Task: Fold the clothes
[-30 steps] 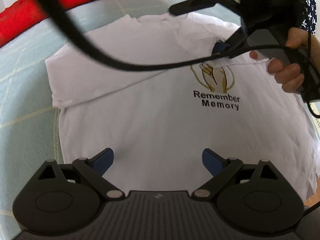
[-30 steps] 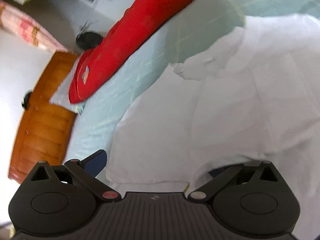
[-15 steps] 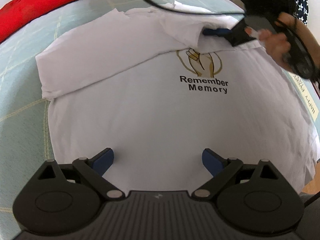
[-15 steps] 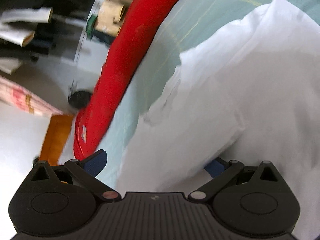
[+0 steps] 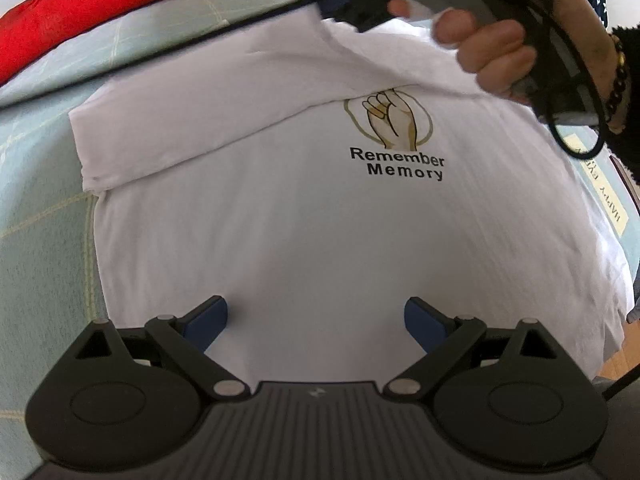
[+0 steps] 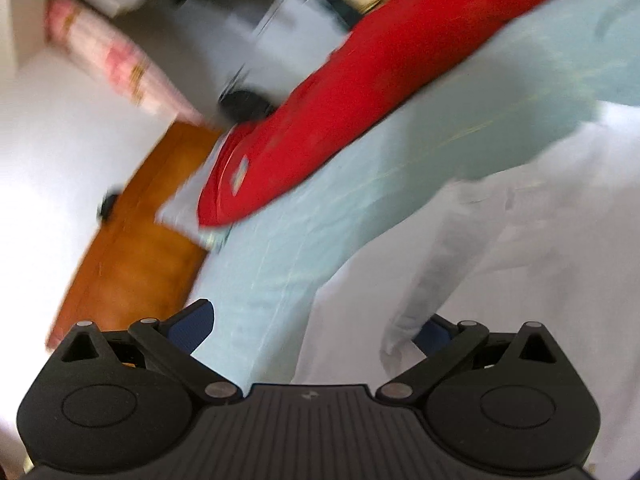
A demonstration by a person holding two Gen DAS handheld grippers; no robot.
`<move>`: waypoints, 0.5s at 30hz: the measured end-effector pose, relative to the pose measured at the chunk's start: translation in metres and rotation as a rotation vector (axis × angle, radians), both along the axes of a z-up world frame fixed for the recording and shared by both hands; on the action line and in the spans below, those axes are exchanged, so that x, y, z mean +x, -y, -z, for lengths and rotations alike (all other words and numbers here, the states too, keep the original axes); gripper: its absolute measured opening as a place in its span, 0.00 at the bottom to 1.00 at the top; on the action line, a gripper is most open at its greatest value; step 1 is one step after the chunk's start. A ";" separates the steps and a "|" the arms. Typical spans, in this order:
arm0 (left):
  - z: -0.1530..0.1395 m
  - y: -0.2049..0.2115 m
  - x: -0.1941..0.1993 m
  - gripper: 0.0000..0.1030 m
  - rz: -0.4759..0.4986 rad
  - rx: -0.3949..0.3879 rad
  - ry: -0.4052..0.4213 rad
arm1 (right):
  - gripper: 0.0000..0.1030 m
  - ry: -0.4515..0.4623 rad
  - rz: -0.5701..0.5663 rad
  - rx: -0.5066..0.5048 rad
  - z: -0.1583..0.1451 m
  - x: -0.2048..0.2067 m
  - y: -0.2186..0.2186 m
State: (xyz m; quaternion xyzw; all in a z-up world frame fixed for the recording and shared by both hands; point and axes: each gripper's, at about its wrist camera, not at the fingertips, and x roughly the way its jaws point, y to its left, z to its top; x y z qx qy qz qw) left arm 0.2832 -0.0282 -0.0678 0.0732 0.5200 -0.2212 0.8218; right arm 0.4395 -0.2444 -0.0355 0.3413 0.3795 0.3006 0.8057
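Both the left gripper (image 5: pixel 316 322) and right gripper (image 6: pixel 310 328) are hovering with jaws wide over the white T-shirt (image 5: pixel 300 232) lying on the bed (image 5: pixel 44 240).

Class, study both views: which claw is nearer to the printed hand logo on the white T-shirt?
Right. The right claw hovers just beyond the logo, over the folded sleeve. The left claw sits open near the hem.

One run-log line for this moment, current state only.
task: fold clothes | left gripper: open, over white T-shirt | right gripper: open, cloth draped over one jaw | T-shirt: sleeve folded across
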 end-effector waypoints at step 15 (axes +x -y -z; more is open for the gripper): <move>0.005 -0.006 -0.004 0.92 -0.016 -0.007 0.006 | 1.00 -0.060 -0.114 -0.250 0.003 -0.017 -0.024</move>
